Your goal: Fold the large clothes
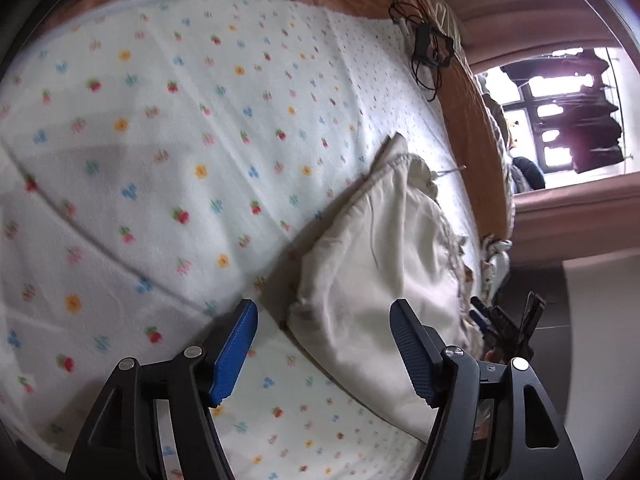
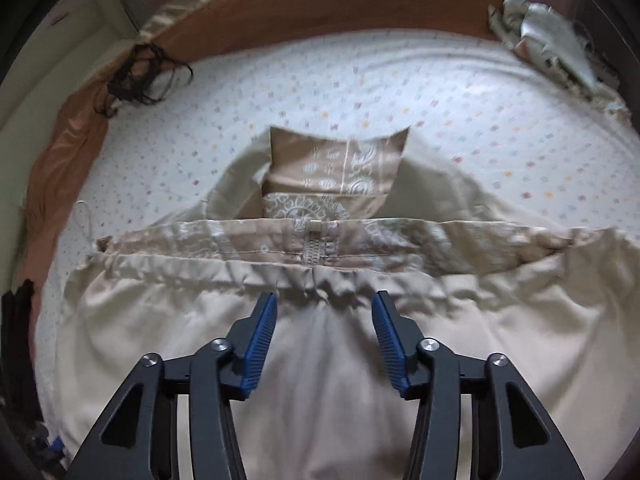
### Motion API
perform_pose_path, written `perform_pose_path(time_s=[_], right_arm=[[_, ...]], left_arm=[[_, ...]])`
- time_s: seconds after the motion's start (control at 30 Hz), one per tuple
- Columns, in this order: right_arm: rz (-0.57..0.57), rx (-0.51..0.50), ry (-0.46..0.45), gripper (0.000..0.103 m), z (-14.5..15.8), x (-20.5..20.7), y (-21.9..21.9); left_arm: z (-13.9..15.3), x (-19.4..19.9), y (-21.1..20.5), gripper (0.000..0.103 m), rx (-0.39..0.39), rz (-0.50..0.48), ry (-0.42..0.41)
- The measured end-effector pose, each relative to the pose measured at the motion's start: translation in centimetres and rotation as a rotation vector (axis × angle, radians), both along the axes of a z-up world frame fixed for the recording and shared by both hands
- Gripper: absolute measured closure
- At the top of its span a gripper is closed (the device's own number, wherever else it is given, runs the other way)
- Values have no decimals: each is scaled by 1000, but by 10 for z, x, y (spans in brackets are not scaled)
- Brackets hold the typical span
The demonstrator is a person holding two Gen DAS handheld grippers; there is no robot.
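A beige garment (image 2: 340,360) with a gathered seam and a zipper (image 2: 316,250) lies spread on the bed; a patterned tan panel (image 2: 340,168) shows at its far end. My right gripper (image 2: 324,320) is open just above the cloth, near the gathered seam, holding nothing. In the left wrist view the same cream garment (image 1: 380,260) lies bunched on a floral blanket (image 1: 160,140). My left gripper (image 1: 324,332) is open, its jaws straddling the garment's near corner, not closed on it. The other gripper (image 1: 508,328) shows at the garment's right edge.
A white dotted sheet (image 2: 360,80) covers the bed, with an orange-brown cover (image 2: 320,4) along the far edge. Black tangled cables (image 2: 144,76) lie at the far left, also shown in the left wrist view (image 1: 428,44). Crumpled grey fabric (image 2: 548,36) sits far right. A window (image 1: 560,112) is to the right.
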State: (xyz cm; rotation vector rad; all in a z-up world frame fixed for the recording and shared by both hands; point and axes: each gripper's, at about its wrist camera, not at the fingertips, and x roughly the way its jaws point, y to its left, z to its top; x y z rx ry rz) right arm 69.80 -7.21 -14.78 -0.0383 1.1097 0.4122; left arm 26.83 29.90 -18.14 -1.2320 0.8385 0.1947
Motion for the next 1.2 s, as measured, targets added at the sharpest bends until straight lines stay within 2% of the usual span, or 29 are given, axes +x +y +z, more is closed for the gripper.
perform_pose_path(time_s=[0.27,0.43,0.53,0.57,0.7,0.73,0.77,0.87,0.93,1.07,1.13,1.2], right_arm=[[-2,108,-14,53,24,-60,-39],[-24,153,-3,53,25,-87,-63],[-39,184,19,53,19,-105,-76],[-42,186,25,53,16,-110,-77],[-57,200,50,53,5,-128,-89],[-60,207,57,53,2,-133,-92],[-62,211,68,53,-2,-137,-94],[-57,218,99,53,-15,-149,-98],[-56,225,102,53,-21,-156,-99],[-56,231,96,53,-23,-166,-103],[-57,232,96,53,-22,-168,-104],[-56,229,94,53,-21,-170,-105]], left_arm=[[-9,25,-14,34,-68,-51,14],[-15,40,-15,33,-94,-47,-2],[-11,44,-17,34,-83,-48,-9],[-5,43,-18,34,-70,-51,-31],[32,34,-26,34,-34,-77,-222],[36,33,-27,34,-28,-83,-235],[41,34,-29,34,-12,-92,-231],[40,38,-35,34,35,-108,-144],[32,38,-37,34,32,-108,-106],[7,36,-38,34,25,-101,38],[-2,38,-40,34,-8,-88,52],[-2,39,-40,34,-1,-79,48]])
